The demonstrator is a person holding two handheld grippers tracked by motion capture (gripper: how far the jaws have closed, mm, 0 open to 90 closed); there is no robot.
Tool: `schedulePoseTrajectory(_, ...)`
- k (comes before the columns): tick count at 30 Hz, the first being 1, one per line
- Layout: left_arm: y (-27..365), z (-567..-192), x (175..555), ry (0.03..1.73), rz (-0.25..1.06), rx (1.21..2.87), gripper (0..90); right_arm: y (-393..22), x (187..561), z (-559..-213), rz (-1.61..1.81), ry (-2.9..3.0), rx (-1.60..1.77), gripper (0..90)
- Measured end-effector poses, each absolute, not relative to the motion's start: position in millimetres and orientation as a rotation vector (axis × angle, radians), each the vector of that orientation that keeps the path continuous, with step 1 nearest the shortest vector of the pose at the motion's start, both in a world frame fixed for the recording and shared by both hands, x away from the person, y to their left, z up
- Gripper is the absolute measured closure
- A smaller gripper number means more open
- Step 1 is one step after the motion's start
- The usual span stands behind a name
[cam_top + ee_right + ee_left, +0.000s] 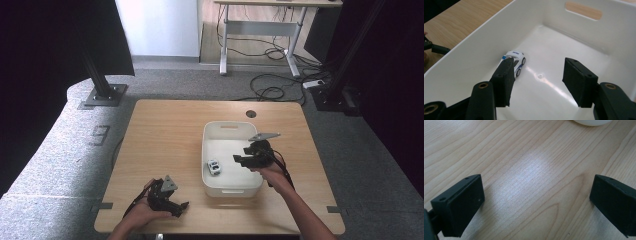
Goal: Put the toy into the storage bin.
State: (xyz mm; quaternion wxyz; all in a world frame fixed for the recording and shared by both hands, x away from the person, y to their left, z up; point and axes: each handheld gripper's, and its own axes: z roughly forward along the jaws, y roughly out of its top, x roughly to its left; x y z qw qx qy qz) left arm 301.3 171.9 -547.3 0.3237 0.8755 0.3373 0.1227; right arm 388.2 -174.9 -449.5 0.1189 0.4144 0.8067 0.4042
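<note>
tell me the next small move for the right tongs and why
Probably lift the right tongs up and clear of the white bin. They are open with nothing between them, and the toy car lies apart from them on the bin floor by the side wall, so the drop looks done. The left tongs rest open over the bare table.

Between my right fingers [574, 82] lies bare white floor of the bin [554, 15]; nothing blocks the gap. The toy police car [515, 58] sits just beyond my left-hand pad, near the bin wall on that side, so room there is tight. Ahead, the far wall with its handle slot closes the way. My left fingers [461, 205] stand wide over bare tabletop [529, 170], with the bin's rim well ahead.
</note>
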Motion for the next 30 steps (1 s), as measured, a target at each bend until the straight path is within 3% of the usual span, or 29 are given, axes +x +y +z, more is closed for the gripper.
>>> schedulePoseTrajectory(30, 171.9, -547.7, 301.4, 0.885, 0.322, 2.293, 0.0, -262.6, 351.8, -466.7, 1.309, 2.161, 1.254, 40.8)
